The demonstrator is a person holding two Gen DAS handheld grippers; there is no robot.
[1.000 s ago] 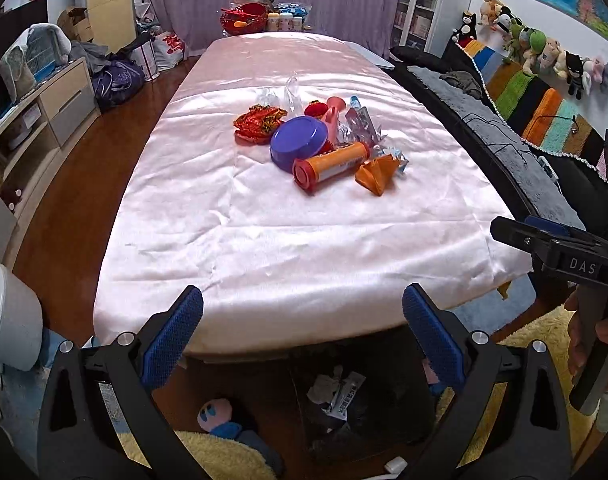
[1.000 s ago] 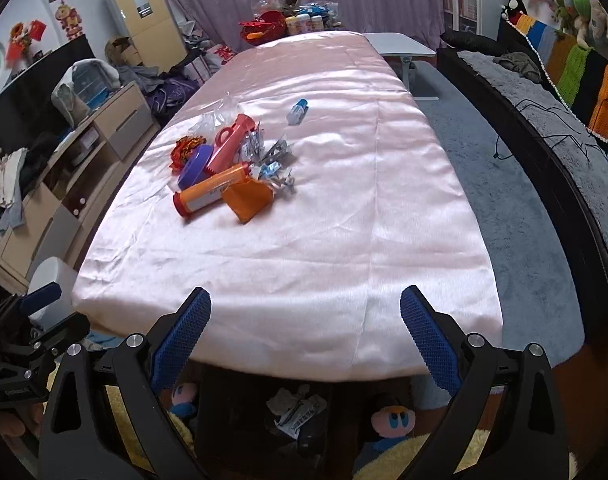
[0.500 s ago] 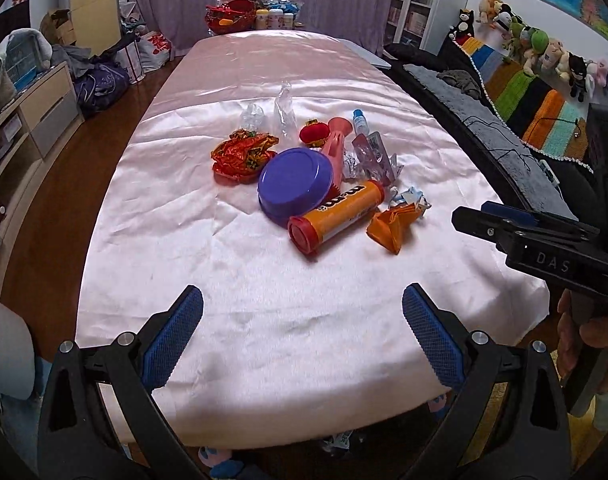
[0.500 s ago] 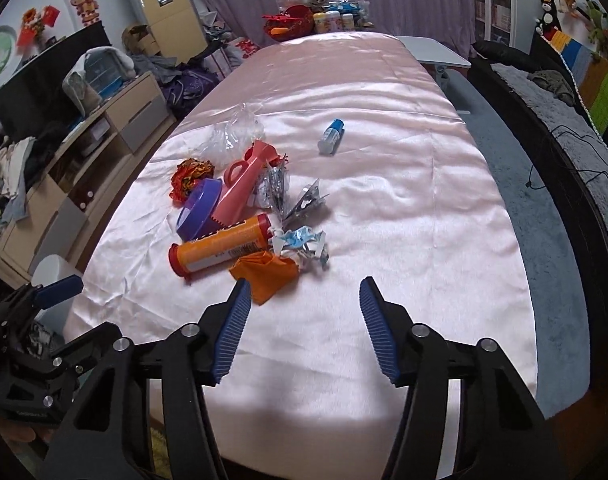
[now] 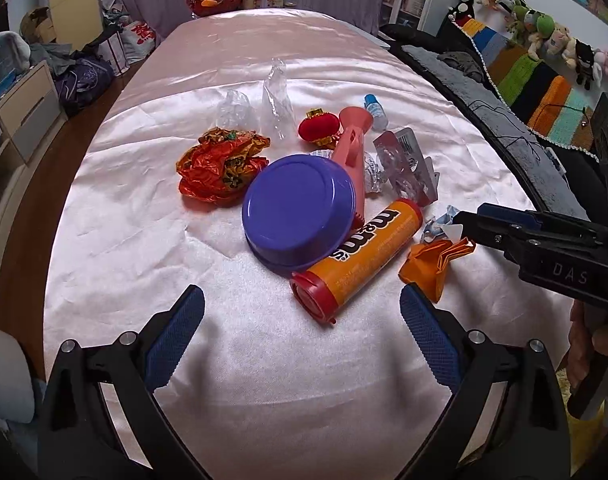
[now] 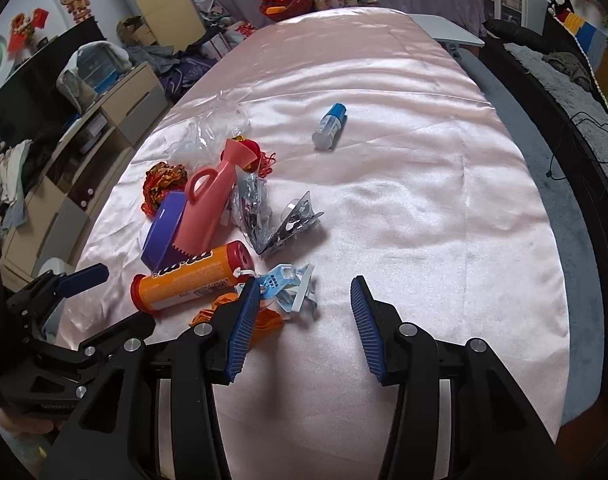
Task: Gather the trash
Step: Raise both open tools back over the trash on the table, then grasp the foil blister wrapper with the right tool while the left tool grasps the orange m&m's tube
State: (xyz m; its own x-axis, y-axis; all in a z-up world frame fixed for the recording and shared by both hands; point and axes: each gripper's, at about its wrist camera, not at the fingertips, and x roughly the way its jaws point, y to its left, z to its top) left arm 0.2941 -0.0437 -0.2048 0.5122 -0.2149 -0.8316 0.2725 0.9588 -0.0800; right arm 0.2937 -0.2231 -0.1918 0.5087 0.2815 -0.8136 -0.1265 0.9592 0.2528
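Note:
A pile of litter lies on the pink satin table. It holds an orange m&m's tube, a purple lid, a pink horn-shaped toy, a red-gold foil wrapper, an orange crumpled paper and a blue-white wrapper. My left gripper is open and empty, just short of the tube. My right gripper is open and empty, its left finger beside the blue-white wrapper and over the orange paper.
A small blue-capped bottle lies apart farther up the table. Clear plastic bits and a silver blister pack lie behind the pile. A dark sofa runs along the right. Drawers stand on the left.
Both grippers have moved forward over the table's near edge toward the pile. The right gripper's jaws have narrowed from wide open.

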